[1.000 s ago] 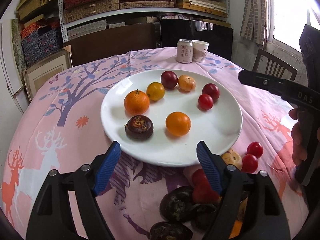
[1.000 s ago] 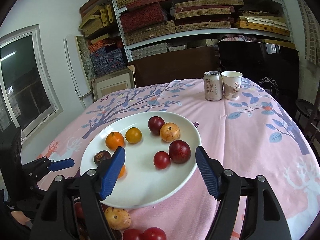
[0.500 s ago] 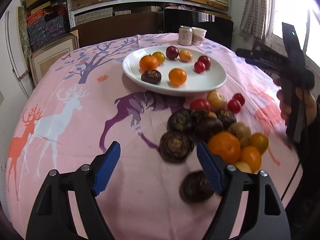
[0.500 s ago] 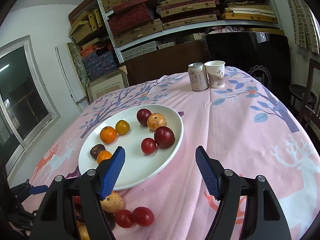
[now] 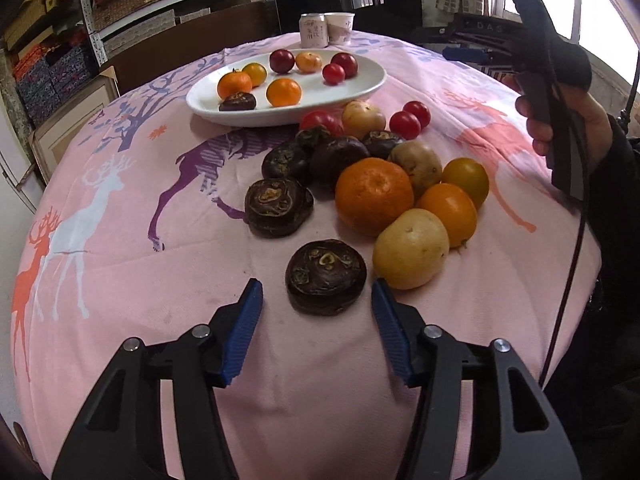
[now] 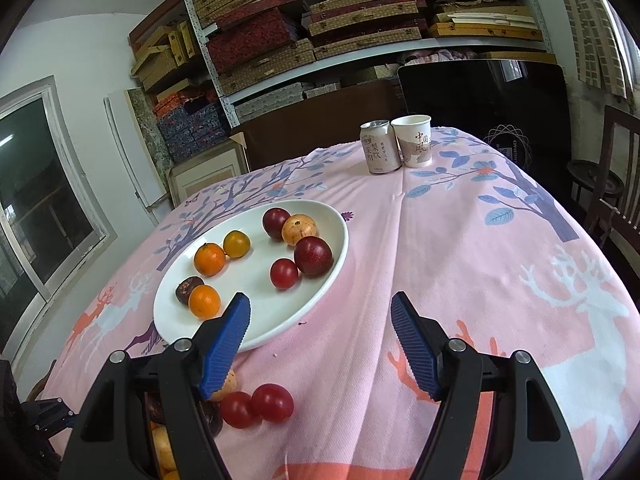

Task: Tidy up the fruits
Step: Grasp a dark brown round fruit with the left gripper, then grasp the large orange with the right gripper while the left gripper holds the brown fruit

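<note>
A white plate (image 5: 360, 88) at the far side of the pink tablecloth holds several fruits: oranges, red ones, a yellow one and a dark one. Nearer lies a loose pile with a big orange (image 5: 374, 198), pale yellow fruits, dark brown ones and red tomatoes (image 5: 405, 125). One dark brown fruit (image 5: 326, 276) lies apart at the front. My left gripper (image 5: 316, 294) is low over it, its jaws closing with the fruit just ahead between the tips, untouched. My right gripper (image 6: 320, 304) hovers open over the cloth beside the plate (image 6: 320, 304), with nothing between its fingers.
A drink can (image 6: 380, 146) and a paper cup (image 6: 414, 140) stand at the table's far edge. A hand (image 5: 568, 120) holds the right tool at the pile's right. Shelves of boxes and a dark chair back lie beyond the table; a wooden chair (image 6: 616, 184) stands right.
My left gripper drew back from the plate to the near pile, sank toward the lone dark fruit, and its jaws narrowed. My right gripper drifted slightly back and right of the plate.
</note>
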The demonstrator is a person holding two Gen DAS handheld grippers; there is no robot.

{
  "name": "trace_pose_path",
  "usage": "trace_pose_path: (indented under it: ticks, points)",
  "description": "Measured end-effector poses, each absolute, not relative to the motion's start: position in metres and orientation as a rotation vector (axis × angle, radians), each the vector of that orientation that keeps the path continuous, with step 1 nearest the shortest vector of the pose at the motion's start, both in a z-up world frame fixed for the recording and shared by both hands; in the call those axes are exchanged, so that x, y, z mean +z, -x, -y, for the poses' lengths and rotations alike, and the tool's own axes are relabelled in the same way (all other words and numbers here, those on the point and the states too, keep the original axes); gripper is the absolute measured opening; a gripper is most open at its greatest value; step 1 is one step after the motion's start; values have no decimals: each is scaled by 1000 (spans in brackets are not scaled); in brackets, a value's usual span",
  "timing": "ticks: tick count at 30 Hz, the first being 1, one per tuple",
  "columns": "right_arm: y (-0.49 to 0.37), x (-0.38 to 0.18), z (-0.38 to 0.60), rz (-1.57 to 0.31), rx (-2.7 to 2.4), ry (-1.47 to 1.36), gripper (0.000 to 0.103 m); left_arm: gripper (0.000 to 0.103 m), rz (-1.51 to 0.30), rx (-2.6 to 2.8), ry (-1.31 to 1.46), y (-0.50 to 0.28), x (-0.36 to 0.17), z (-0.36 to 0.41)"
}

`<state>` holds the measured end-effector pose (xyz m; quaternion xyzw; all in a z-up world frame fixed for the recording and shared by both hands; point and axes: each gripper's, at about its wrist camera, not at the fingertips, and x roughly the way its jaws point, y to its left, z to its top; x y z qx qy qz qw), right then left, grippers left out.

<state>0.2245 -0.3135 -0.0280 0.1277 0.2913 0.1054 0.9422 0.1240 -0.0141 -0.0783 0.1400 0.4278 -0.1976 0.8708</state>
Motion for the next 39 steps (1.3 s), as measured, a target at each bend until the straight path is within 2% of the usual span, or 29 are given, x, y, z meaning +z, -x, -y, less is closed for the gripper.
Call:
trace_pose_path:
  ticks: [5, 6, 8, 12, 19, 21, 22, 23, 31, 33, 35, 39]
  points:
    - [-216, -31, 309, -608, 240, -235, 74, 58, -889, -407, -248, -139, -83, 16]
    - [-215, -33, 306, -624, 253, -229, 74, 55, -886, -411, -244, -140, -83, 16]
    - [-208, -36, 302, -648, 278, -220, 74, 40, -871, -425, -217, -140, -82, 14]
    - [-178, -42, 291, -702, 373, -200, 74, 40, -823, -424, -128, -138, -75, 0]
    - [-126, -52, 251, -763, 468, -17, 73, 40, -815, -440, -127, -138, -73, 0]
    - [-121, -55, 241, -771, 478, 31, 65, 40, -817, -441, -125, -138, -73, 0]
    - [-121, -57, 237, -786, 481, 48, 56, 40, -816, -439, -126, -138, -73, 0]
    - [-121, -60, 234, -796, 485, 57, 54, 40, -815, -437, -126, -138, -73, 0]
    - [-126, -65, 216, -831, 486, 91, 53, 40, -830, -398, -108, -141, -75, -4]
    - [-127, -69, 213, -847, 501, 101, 48, 40, -829, -395, -108, -141, -75, -5]
    - [-126, -69, 210, -843, 515, 107, 38, 40, -831, -398, -108, -140, -76, -5]
    - [-124, -68, 215, -836, 526, 73, 37, 40, -830, -399, -109, -140, -76, -4]
